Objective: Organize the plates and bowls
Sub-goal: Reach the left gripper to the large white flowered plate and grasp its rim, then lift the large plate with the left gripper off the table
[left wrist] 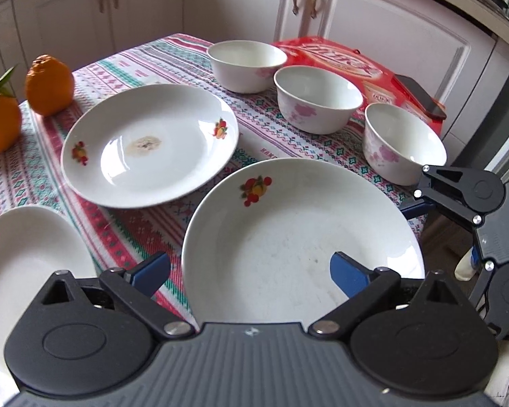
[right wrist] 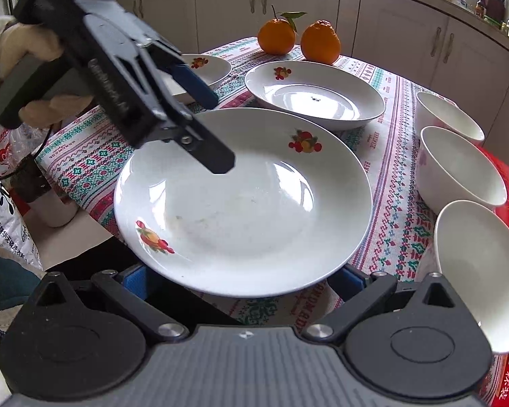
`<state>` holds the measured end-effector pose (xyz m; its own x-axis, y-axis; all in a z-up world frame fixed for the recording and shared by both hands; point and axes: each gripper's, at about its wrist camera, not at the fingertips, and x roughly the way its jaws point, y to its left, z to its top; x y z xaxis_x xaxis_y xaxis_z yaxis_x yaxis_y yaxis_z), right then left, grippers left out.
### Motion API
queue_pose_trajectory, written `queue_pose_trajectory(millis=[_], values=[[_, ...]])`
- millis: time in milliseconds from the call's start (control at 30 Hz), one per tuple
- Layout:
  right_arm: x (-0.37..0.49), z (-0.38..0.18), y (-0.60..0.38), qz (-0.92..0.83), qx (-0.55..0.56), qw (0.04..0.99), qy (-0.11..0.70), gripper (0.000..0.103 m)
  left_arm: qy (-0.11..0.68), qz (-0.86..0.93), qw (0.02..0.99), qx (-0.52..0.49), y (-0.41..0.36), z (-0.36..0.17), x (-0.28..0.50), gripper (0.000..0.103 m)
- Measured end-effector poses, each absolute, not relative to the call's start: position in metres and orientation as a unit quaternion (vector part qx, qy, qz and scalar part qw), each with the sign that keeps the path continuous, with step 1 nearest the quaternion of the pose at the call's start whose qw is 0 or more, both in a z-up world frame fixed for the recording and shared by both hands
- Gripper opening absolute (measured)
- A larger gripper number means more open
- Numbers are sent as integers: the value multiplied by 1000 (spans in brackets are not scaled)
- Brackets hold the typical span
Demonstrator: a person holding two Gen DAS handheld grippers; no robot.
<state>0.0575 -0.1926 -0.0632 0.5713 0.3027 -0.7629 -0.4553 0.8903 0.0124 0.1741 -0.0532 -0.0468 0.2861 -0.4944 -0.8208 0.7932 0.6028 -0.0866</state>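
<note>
Three plates (left wrist: 302, 237), all rim-up

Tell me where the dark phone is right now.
In the left wrist view, the dark flat phone lies on the red cardboard box at the table's far right, just behind the nearest white floral bowl.

Three white fruit-printed plates (left wrist: 149, 146) lie upright, apart (the near one (left wrist: 302, 237) biggest), with three pink-flowered bowls (left wrist: 317, 103) lined along the right.
</note>
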Motion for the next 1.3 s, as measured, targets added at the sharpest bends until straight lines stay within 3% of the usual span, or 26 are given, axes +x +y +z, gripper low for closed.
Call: queue_pose_trajectory(millis=[100,400,633,1300], values=[[59,-64,-193,216,-91,881,412,103,446,-420,769,183,-58,-50,181,87],[59,-64,-194,221,-86,880,412,103,460,-436,748,197,-68,-51,193,87],[61,-66,-196,224,-76,881,409,103,473,-440,738,193,-69,-52,206,74],[62,-63,-194,221,-89,886,397,103,482,-445,729,193,-63,-54,208,73]])
